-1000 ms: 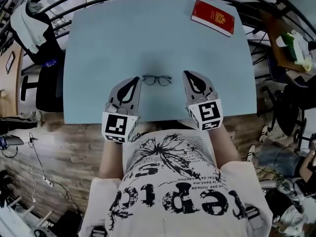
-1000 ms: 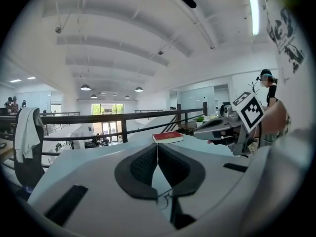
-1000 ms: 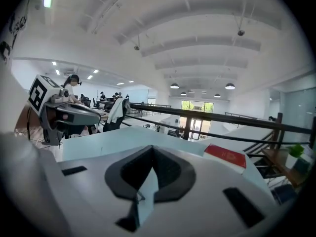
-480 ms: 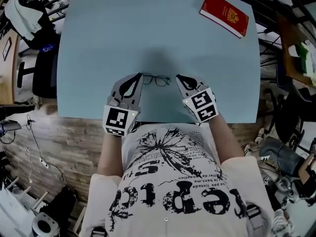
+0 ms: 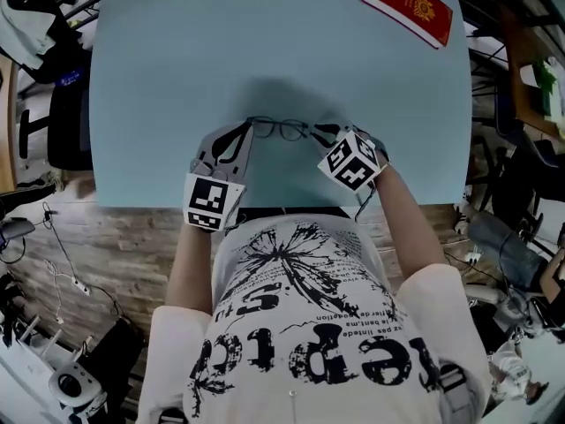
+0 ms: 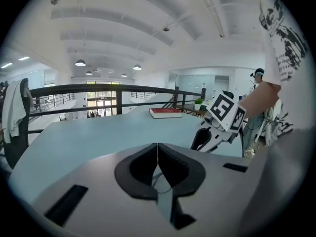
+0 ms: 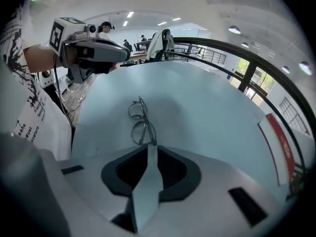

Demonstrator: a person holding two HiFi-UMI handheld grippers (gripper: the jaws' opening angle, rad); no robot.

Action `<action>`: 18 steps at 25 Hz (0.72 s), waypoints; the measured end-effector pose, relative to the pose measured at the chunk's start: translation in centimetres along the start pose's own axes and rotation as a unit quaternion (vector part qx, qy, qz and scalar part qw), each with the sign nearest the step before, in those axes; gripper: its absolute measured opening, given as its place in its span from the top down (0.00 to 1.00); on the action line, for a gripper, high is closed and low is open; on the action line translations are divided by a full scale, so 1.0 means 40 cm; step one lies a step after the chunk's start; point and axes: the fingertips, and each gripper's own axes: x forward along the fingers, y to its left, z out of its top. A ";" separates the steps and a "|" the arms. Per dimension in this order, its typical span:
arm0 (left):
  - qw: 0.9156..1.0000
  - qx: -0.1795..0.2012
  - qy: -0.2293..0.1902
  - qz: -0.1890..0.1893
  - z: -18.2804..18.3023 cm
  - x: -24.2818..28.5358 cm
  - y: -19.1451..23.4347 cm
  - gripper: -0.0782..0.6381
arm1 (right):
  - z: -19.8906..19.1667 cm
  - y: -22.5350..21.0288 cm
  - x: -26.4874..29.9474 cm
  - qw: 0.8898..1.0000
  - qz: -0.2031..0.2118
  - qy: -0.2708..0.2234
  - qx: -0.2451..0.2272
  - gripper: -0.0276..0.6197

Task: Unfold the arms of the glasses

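Thin dark-framed glasses (image 5: 281,130) lie folded on the pale blue table (image 5: 177,69), close to its near edge. My left gripper (image 5: 246,132) is shut, its tips at the left end of the frame; nothing shows between its pads. My right gripper (image 5: 321,133) tilts steeply down at the frame's right end. In the right gripper view the glasses (image 7: 139,120) lie just ahead of the right gripper (image 7: 148,148). Its jaws are opening, with only table showing in the narrow gap. In the left gripper view the left gripper (image 6: 157,145) has its pads pressed together.
A red book (image 5: 410,5) lies at the table's far right corner. A black railing (image 6: 98,89) runs behind the table. Chairs and cluttered gear stand on the floor around it. The person's torso is against the table's near edge.
Both grippers came down and forward to the two ends of the glasses. The right gripper tipped over to point steeply down. The glasses have not moved.
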 end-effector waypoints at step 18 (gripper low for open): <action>0.995 0.045 0.080 -0.037 -0.082 0.050 -0.014 0.86 | 0.009 0.004 0.082 0.986 0.027 0.053 -0.156 0.90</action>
